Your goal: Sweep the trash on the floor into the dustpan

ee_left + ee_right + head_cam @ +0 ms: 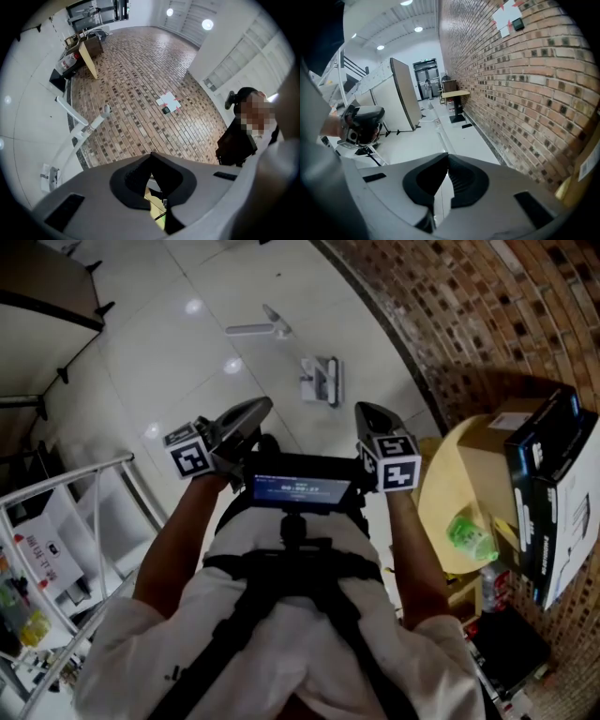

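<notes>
The left hand-held gripper [253, 413] and the right hand-held gripper [370, 416] are raised in front of the person, each with its jaws pressed together on nothing, while the white dustpan [321, 381] lies on the pale tiled floor [187, 362] ahead, near the brick wall [469, 315], with the broom [258, 329] beyond it.

Cluttered round table beside a brick wall

A yellow round table [433, 491] stands just beside the brick wall [487, 315]. On the table, a cardboard box [489, 442] sits at the far side, a black-and-white carton [553, 498] lies along the side nearest the wall, and a green plastic bottle [469, 535] lies near the front edge. A black case [506, 643] is on the floor just below the table. A white metal rack [89, 488] stands well apart from the table, across the white tiled floor [187, 362].
</notes>
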`<state>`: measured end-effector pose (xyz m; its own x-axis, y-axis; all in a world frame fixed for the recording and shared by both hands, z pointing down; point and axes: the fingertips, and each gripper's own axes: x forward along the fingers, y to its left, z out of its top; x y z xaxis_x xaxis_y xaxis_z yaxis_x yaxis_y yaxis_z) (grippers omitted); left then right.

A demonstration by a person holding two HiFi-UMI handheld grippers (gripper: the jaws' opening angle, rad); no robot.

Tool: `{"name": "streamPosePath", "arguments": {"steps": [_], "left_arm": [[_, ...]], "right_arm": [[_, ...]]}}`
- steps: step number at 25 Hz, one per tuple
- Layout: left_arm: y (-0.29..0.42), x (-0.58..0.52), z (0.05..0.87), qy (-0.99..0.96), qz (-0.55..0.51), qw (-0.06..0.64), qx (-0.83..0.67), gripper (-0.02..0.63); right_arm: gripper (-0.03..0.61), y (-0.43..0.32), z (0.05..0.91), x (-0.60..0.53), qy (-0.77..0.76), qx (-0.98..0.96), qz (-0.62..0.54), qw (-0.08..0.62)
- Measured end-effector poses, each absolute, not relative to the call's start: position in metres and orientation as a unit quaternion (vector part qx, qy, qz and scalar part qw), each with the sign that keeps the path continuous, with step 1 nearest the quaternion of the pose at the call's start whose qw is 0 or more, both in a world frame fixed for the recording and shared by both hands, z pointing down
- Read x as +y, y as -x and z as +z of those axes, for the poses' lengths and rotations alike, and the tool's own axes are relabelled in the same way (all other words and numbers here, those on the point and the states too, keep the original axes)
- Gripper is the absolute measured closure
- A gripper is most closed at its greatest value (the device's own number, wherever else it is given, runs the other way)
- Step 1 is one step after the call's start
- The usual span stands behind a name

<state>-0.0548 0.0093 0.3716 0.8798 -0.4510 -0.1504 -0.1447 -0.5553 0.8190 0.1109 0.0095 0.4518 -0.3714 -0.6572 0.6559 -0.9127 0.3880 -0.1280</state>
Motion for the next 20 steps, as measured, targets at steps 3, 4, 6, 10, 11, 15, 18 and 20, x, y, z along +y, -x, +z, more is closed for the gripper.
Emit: {"name": "streamPosePath", "arguments": {"steps": [3,4,6,10,11,15,18,20], "left_arm": [[0.036,0.027,0.375,-0.858,-0.174,0.446,-0.185,0.614],[0.029,0.033,0.375,-0.857,-0.175,0.448,-0.187,0.614],[0.016,0.044,0.371,-0.86,-0.178,0.442,-0.183,0.614],[0.002,0.067,0.371,-0.859,-0.172,0.438,-0.202,0.614],[0.0,0.073,0.371,-0.858,-0.171,0.437,-0.208,0.614],[-0.008,0.101,0.361,-0.861,-0.183,0.421,-0.217,0.614],[-0.011,0.121,0.353,-0.864,-0.193,0.411,-0.218,0.614],[-0.008,0.131,0.355,-0.861,-0.191,0.412,-0.227,0.614]], "right_arm": [[0.575,-0.131,0.449,0.026,-0.492,-0.792,0.245,0.264],[0.575,-0.137,0.448,0.032,-0.491,-0.793,0.246,0.265],[0.575,-0.149,0.447,0.042,-0.49,-0.793,0.244,0.266],[0.575,-0.167,0.446,0.063,-0.49,-0.795,0.235,0.271],[0.575,-0.169,0.446,0.068,-0.489,-0.796,0.235,0.271],[0.575,-0.178,0.444,0.085,-0.485,-0.799,0.236,0.266],[0.575,-0.18,0.439,0.093,-0.483,-0.804,0.239,0.253],[0.575,-0.178,0.432,0.096,-0.485,-0.807,0.239,0.239]]}}
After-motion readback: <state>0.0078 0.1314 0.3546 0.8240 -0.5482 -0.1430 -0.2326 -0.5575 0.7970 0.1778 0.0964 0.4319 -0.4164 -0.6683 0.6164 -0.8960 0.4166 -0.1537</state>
